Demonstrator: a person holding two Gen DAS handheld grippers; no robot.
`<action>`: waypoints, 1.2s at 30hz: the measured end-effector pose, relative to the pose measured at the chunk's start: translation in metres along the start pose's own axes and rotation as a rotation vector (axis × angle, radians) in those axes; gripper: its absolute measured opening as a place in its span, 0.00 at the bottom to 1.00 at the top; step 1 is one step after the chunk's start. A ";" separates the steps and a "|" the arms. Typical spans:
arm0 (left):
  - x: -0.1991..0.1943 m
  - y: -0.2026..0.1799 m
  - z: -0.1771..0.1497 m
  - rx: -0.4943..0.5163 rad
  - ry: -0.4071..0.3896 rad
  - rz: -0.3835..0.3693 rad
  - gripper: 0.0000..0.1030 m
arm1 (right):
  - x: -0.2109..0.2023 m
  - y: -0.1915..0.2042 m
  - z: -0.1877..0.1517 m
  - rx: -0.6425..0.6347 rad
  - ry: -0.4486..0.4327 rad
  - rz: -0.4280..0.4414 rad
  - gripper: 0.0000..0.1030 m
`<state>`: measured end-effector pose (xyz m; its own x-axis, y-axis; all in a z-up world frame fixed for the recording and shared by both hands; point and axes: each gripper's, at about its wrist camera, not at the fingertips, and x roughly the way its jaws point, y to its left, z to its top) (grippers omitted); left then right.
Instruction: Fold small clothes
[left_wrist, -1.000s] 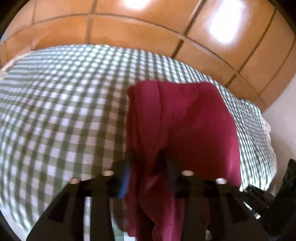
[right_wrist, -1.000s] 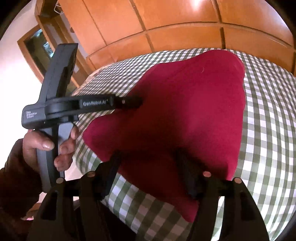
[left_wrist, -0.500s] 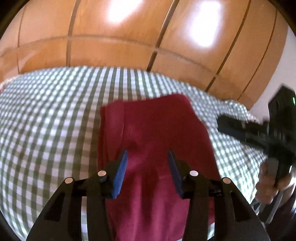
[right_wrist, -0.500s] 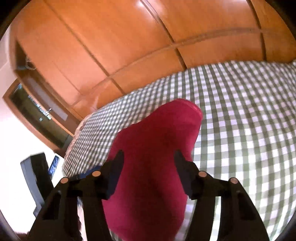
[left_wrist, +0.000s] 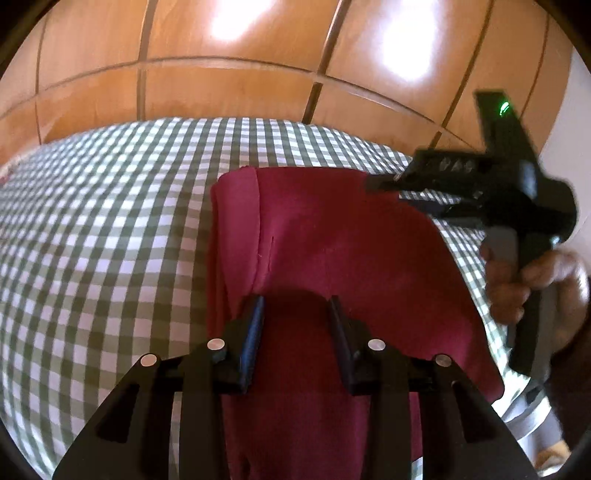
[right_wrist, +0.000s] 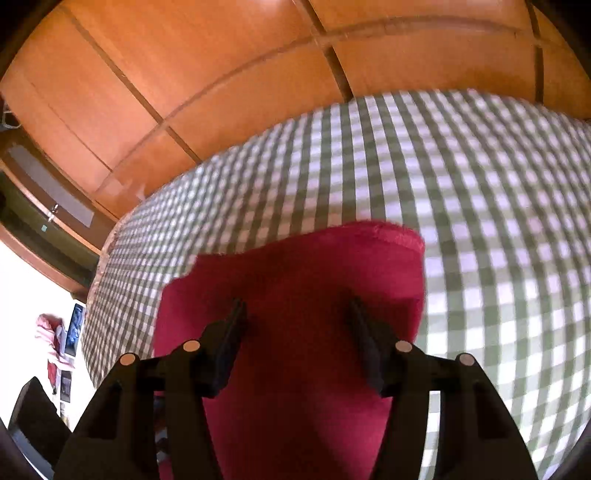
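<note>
I am looking at the dark red soft cloth garment (left_wrist: 332, 236), which is lying partly folded on the bed with the green-and-white checked cover (left_wrist: 110, 221). It is looking light and limp, so I am expecting it to sag and slide; the best hold is at a corner or the folded edge. My left claw (left_wrist: 295, 314) has been closing, my right claw (right_wrist: 295, 317) opening; both are standing apart over the cloth, pinching nothing. I am reading no writing anywhere.

Garment (left_wrist: 332, 236) flat on bedcover (left_wrist: 110, 229), wardrobe (left_wrist: 229, 92) behind.
</note>
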<state>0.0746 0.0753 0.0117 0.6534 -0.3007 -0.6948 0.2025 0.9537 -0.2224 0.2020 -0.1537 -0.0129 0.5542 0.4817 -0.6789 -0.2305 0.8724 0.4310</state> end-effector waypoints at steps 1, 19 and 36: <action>-0.002 -0.001 -0.003 0.006 -0.006 0.007 0.35 | -0.007 0.002 0.000 0.003 -0.028 0.030 0.61; -0.015 -0.016 -0.013 0.049 -0.078 0.182 0.67 | -0.028 -0.028 -0.032 0.041 -0.080 -0.005 0.86; -0.019 -0.005 -0.027 0.020 -0.058 0.186 0.69 | -0.044 -0.067 -0.083 0.220 0.026 0.267 0.86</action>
<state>0.0418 0.0759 0.0072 0.7219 -0.1195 -0.6816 0.0884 0.9928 -0.0804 0.1270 -0.2264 -0.0614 0.4762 0.6954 -0.5383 -0.1851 0.6776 0.7117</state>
